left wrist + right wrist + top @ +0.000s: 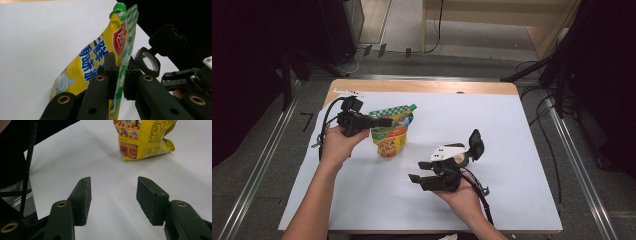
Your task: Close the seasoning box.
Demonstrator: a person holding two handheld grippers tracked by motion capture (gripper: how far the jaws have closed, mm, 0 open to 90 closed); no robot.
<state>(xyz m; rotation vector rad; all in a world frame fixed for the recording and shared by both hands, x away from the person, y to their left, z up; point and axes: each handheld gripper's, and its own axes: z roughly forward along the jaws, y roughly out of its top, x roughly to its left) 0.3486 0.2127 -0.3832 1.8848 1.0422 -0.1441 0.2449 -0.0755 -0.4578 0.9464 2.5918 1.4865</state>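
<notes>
Left gripper: the jaws stand almost together with the green-checked edge seam of the yellow spouted pouch clamped between the pads. The high view confirms it, the left gripper reaching level into the pouch at its upper part. No earlier frame bears on any movement of these jaws.

Right gripper: the jaws are parted, nothing between the pads, white table cover showing through the gap. In the high view the right gripper lies in the person's right hand, near the table's front and apart from the pouch.

Position of the pouch: upright on the white table cover, left of centre, its base resting on the surface and its green screw cap at the top corner. The right gripper view shows its lower part standing on a spread, slightly crumpled bottom gusset.

Handling, by judgement: a soft laminated film bag, glossy and likely slippery on its faces. The body bulges, so it appears filled and moderately weighty for its size; it will sag and swing if lifted from one corner. The flat sealed seam is the stiffest film area and suits a pinch. The rigid spout neck is the other sound hold, particularly if the cap is to be turned.
</notes>
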